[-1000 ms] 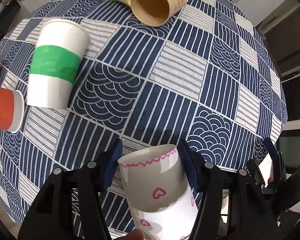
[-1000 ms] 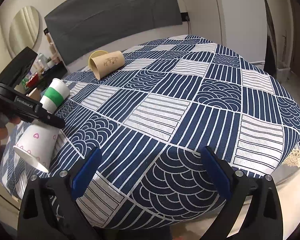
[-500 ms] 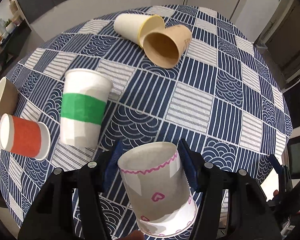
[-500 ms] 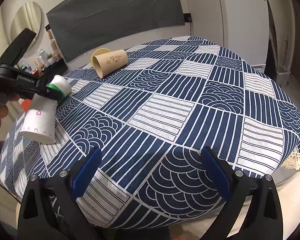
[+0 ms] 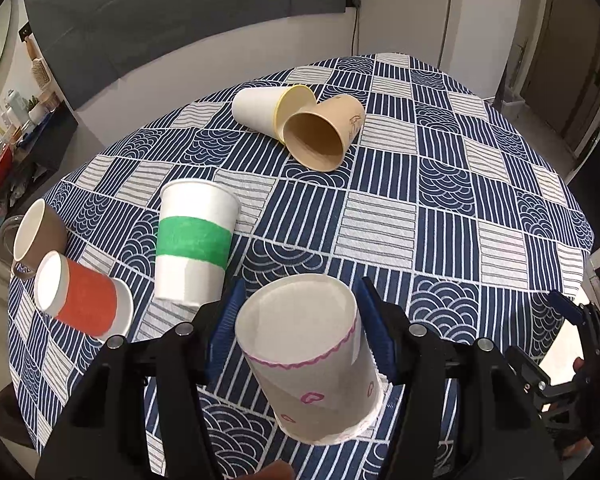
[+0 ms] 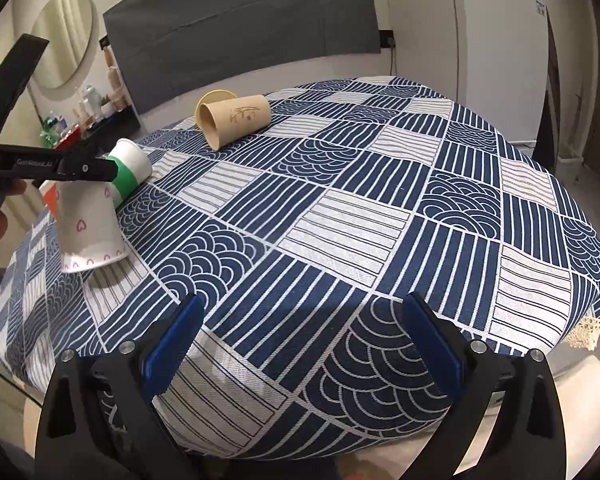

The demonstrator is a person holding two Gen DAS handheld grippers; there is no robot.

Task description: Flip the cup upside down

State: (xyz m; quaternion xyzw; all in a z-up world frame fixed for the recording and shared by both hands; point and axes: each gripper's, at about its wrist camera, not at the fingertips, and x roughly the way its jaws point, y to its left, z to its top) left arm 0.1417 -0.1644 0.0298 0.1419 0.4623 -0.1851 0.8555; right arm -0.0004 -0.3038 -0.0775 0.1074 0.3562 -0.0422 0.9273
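My left gripper (image 5: 298, 324) is shut on a white paper cup with pink hearts (image 5: 312, 364). The cup is turned mouth down, its base toward the camera, and its rim hangs at or just above the checked blue tablecloth (image 5: 380, 216) near the front edge. The right wrist view shows the same cup (image 6: 86, 224) at the far left, nearly upright and inverted, slightly tilted, held by the left gripper (image 6: 80, 168). My right gripper (image 6: 300, 344) is open and empty over the table's near edge.
A white cup with a green band (image 5: 194, 244) lies beside the held cup. An orange cup (image 5: 84, 296) and a brown cup (image 5: 36, 236) lie at the left edge. A yellow-rimmed cup (image 5: 268, 108) and a tan cup (image 5: 320, 136) lie at the back.
My left gripper has rotated the heart cup from lying sideways to mouth down and lowered it toward the cloth. The right gripper has stayed in place.
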